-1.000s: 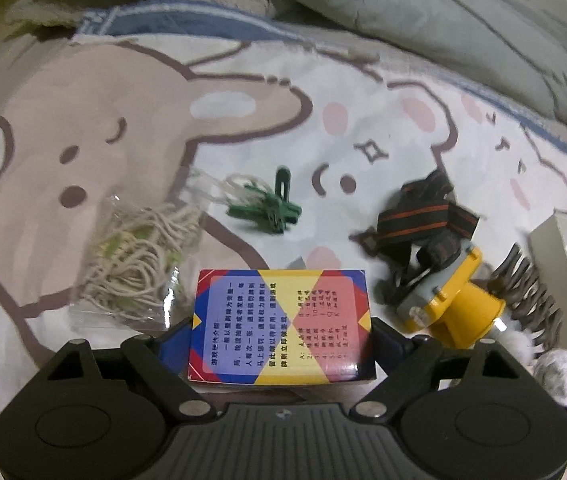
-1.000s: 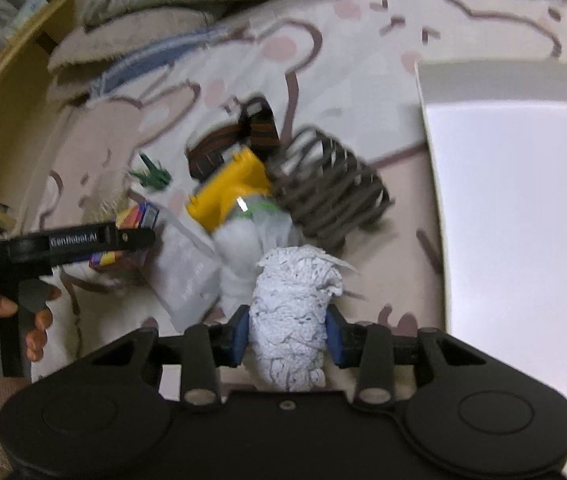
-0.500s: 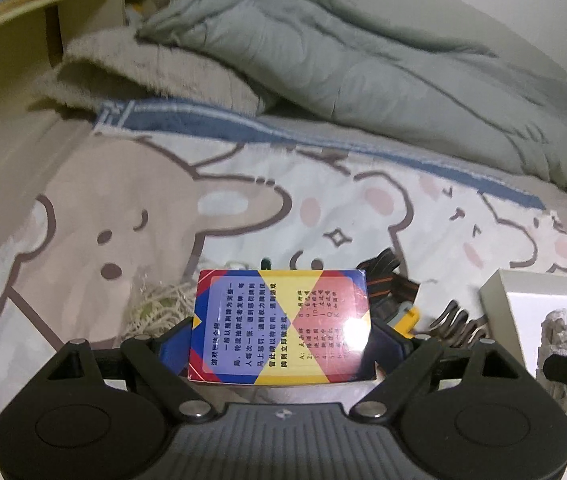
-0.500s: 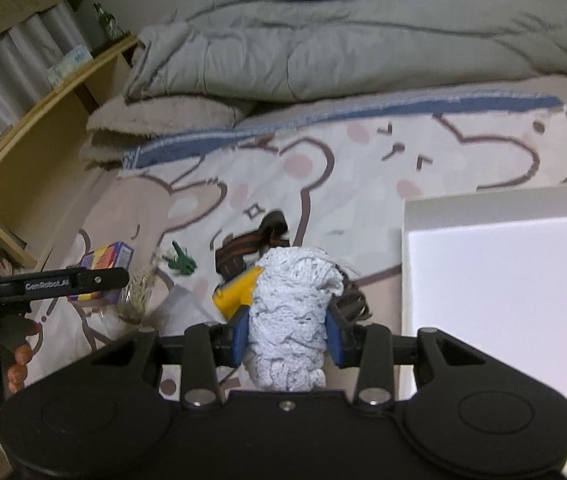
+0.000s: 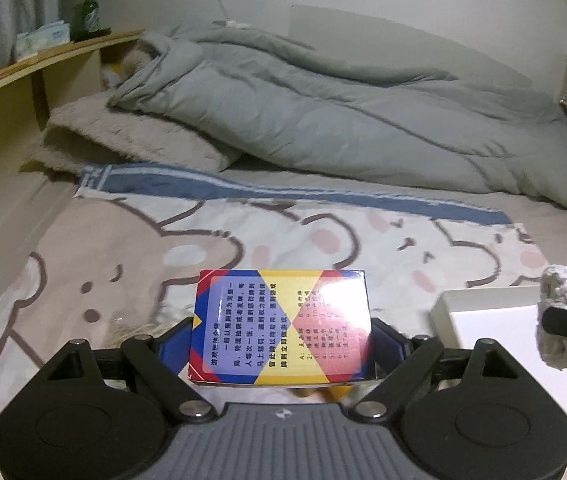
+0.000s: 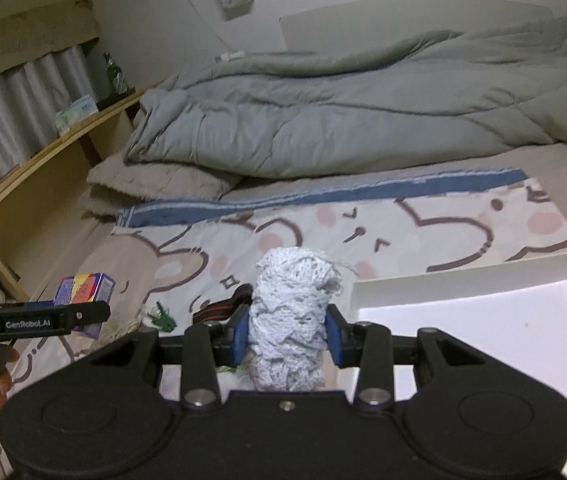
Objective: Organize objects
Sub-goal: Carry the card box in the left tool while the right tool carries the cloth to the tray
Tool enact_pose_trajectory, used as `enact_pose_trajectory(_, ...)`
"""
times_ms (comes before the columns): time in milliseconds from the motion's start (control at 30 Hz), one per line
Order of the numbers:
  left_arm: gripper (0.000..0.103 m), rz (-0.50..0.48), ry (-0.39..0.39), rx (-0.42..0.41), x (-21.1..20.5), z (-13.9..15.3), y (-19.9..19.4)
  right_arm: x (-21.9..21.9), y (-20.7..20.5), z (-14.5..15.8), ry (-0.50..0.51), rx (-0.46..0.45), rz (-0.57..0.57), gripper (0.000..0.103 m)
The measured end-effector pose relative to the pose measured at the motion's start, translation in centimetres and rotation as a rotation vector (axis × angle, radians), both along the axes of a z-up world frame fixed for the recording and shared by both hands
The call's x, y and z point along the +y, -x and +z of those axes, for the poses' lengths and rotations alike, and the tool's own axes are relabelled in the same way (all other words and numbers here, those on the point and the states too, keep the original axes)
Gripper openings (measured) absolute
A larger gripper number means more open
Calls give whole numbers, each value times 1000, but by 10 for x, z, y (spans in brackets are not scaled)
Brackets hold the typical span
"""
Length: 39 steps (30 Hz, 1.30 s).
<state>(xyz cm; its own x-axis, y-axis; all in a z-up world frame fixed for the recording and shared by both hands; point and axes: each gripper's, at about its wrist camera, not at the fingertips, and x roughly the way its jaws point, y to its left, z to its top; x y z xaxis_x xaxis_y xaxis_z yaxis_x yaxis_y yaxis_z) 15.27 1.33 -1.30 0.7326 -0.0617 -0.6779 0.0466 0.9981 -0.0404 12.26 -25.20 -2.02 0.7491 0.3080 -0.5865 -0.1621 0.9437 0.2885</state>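
Note:
My left gripper (image 5: 282,338) is shut on a colourful card box (image 5: 281,326) with red, blue and yellow diamonds, held above the bed. It also shows in the right wrist view (image 6: 83,288). My right gripper (image 6: 287,338) is shut on a white crocheted bundle (image 6: 291,320), held up beside the open white box (image 6: 483,320). The bundle (image 5: 559,316) and the white box (image 5: 495,320) also show at the right of the left wrist view. A green plastic clip (image 6: 162,319) and a striped headlamp strap (image 6: 227,306) lie on the bear-print sheet below.
A grey duvet (image 5: 343,128) and a beige pillow (image 5: 135,140) lie at the back of the bed. A wooden shelf (image 5: 23,80) with a bottle (image 5: 88,12) runs along the left. A bag of rubber bands (image 6: 119,330) lies near the clip.
Both grippers have lifted and tilted up with their loads. The items on the sheet have dropped out of the left view. The white box is nearer to both grippers.

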Motion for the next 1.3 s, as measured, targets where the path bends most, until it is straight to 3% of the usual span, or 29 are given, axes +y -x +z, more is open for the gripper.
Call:
enact_pose_trajectory(133,89,-30,-4,-18,-27,2,5,-19,5,2,26,-16,-23,40)
enact_pose_trajectory(567,89,-155,86,34,-129,-18,9,-121,21,-15,148,23,-148,40)
enact_pose_trajectory(900,89,-241,184,164,-204,-62,18,-171,28,-47,294,126,-179,40)
enact_pose_trajectory(1300,89,-222,247,304,-250,-115,19,-196,25,-90,418,284,-129,41)
